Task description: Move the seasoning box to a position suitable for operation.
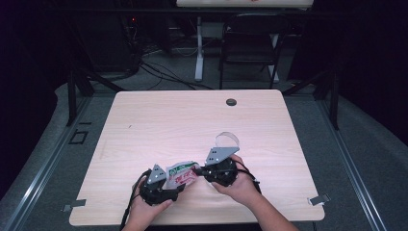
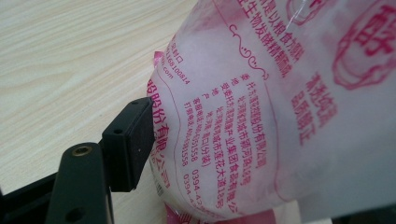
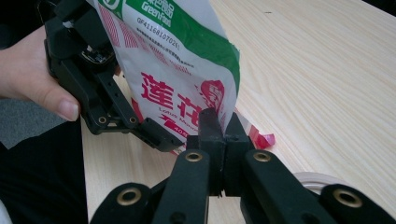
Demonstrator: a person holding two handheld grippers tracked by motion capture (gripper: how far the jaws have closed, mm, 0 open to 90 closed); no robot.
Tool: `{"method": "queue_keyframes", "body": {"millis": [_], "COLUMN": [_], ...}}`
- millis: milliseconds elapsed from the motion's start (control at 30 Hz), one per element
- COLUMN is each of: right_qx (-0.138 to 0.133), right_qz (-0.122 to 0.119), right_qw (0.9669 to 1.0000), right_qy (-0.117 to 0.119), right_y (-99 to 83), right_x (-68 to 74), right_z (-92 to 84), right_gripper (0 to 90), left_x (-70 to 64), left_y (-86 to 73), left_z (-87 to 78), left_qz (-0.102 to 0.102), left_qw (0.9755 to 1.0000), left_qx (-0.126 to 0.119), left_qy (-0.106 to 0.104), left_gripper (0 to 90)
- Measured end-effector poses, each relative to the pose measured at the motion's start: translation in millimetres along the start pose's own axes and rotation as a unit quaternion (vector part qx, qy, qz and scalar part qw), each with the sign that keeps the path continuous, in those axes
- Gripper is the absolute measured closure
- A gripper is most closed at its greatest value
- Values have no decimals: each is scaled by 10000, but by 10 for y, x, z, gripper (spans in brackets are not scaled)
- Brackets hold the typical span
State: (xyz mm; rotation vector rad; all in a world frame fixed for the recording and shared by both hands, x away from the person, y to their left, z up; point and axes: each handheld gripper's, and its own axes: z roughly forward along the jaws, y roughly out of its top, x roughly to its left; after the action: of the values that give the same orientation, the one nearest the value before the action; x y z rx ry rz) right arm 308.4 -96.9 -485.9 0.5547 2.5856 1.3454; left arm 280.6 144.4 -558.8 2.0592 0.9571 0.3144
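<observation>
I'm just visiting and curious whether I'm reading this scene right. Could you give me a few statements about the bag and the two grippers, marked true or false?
1. The right gripper pinches an edge of the bag. True.
2. The bag is plain brown paper. False: it is white plastic with red and green print.
3. The table has a pale wood top. True.
4. The left gripper lies alone on the table. False: a hand holds it against the bag.

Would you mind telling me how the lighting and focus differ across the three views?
High view: the table is lit while the room around it is very dark. Left gripper view: the bag sits very close, its upper right print soft and bright. Right gripper view: the near tongs look slightly soft, the bag's print sharp.
</observation>
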Motion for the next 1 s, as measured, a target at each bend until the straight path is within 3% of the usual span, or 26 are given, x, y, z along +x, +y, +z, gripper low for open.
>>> {"method": "queue_keyframes", "body": {"millis": [233,800,1000], "right_qx": [-14,-42,-83], "right_qz": [-10,-2,27], "right_qw": [10000,10000,10000], "right_qy": [-7,0,1], "right_y": [-6,-14,-15], "right_x": [5,7,9], "right_z": [-2,-22,-25], "right_gripper": [900,900,900], "left_x": [10,5,-7], "left_y": [-31,-120,-133], "left_z": [80,282,298], "left_qz": [-33,-138,44], "left_qw": [10000,9994,9994], "left_qx": [-20,312,315], "left_qy": [71,67,145], "left_gripper": [253,247,261]}}
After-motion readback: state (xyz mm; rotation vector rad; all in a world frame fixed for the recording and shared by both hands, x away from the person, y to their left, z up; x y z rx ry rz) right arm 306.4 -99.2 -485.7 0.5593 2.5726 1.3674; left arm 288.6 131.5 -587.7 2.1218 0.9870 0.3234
